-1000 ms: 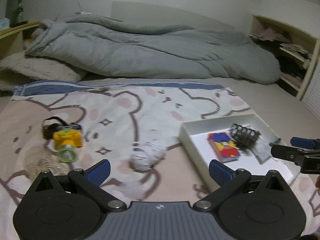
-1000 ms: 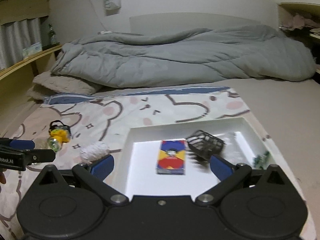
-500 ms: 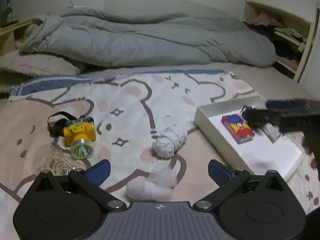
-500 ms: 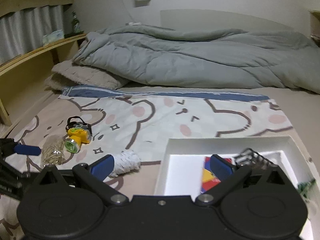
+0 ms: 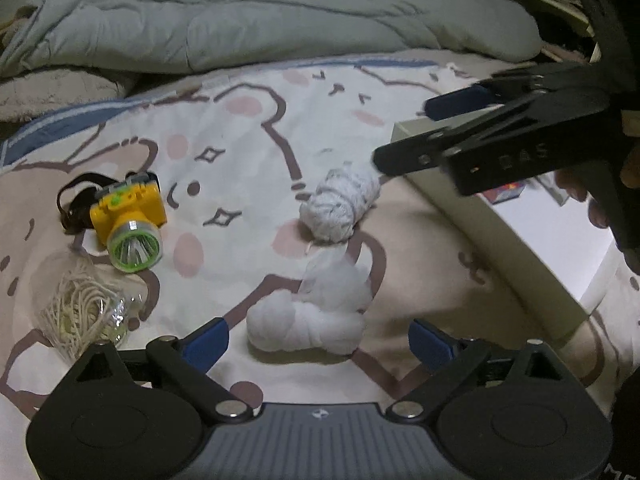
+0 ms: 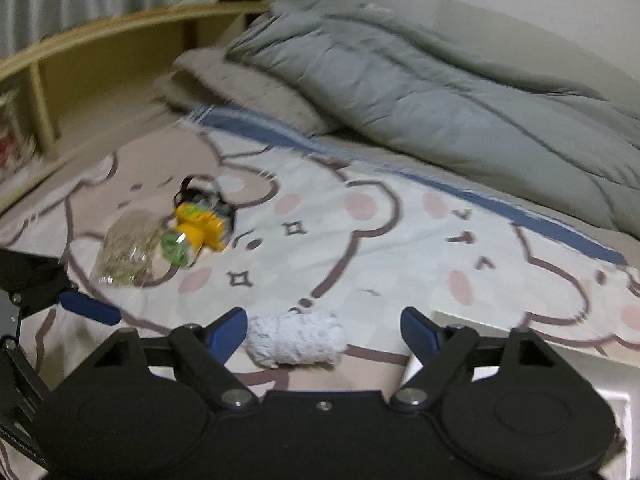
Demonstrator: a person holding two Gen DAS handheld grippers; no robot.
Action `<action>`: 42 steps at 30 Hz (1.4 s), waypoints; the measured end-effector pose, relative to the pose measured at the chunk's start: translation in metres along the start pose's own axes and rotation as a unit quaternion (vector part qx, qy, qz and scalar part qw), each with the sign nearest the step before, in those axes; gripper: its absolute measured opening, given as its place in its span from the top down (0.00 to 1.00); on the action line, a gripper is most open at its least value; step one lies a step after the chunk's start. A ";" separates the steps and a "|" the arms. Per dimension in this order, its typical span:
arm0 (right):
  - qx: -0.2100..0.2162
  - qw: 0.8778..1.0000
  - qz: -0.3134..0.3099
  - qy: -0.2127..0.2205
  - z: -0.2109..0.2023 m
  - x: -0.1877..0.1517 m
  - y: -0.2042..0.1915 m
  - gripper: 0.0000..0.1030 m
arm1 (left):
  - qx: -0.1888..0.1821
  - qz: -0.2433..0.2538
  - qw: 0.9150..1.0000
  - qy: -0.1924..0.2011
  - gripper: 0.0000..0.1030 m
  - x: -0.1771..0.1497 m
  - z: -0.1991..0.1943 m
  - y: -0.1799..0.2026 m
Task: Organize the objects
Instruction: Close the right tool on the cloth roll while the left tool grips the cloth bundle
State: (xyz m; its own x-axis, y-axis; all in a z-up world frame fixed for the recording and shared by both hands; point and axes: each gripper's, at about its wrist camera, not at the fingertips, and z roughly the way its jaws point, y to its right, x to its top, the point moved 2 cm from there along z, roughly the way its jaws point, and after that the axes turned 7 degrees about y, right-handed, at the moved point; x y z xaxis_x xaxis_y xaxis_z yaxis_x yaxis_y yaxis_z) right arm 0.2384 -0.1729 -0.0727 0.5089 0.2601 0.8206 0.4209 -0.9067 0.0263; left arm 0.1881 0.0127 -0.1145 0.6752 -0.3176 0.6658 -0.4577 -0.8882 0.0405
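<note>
Both claws spread wide, low over the bed

Left claw [image 5: 318,344] sits near and level, its blue-padded fingers [image 5: 204,342] parted wide with nothing gripped between them. Right claw [image 6: 322,330] is just as wide open, fingers apart and empty, pointing forward and slightly down. From the left wrist view, the right claw [image 5: 404,136] reaches in from the right side, angled toward the left, with a bit of the person's hand [image 5: 600,200] wrapped round its handle at the far right edge.

Black left claw [image 5: 318,344] with blue fingertip pads [image 5: 206,343], silver screws, grey ribbed base, matching right claw [image 6: 322,330]
</note>
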 end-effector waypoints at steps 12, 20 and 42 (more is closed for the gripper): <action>0.011 0.993 -0.071 -0.092 0.071 -0.014 -0.022 0.18 | -0.018 -0.011 1.000 -0.008 0.18 -0.002 0.011 -0.008; 0.012 0.992 -0.063 -0.111 0.086 -0.017 -0.027 0.27 | -0.022 -0.007 1.000 -0.011 0.18 -0.002 0.018 -0.005; -0.013 0.999 0.021 -0.046 0.035 -0.011 -0.013 0.30 | 0.009 -0.050 0.998 0.022 0.35 0.011 0.010 -0.016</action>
State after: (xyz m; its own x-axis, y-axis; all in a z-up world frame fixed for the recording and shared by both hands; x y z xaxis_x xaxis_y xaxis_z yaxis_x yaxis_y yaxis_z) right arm 0.2533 -0.1521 -0.1022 0.5931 0.2510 0.7650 0.3799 -0.9250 0.0090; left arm 0.2083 0.0201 -0.1154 0.6903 -0.2121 0.6917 -0.3787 -0.9205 0.0958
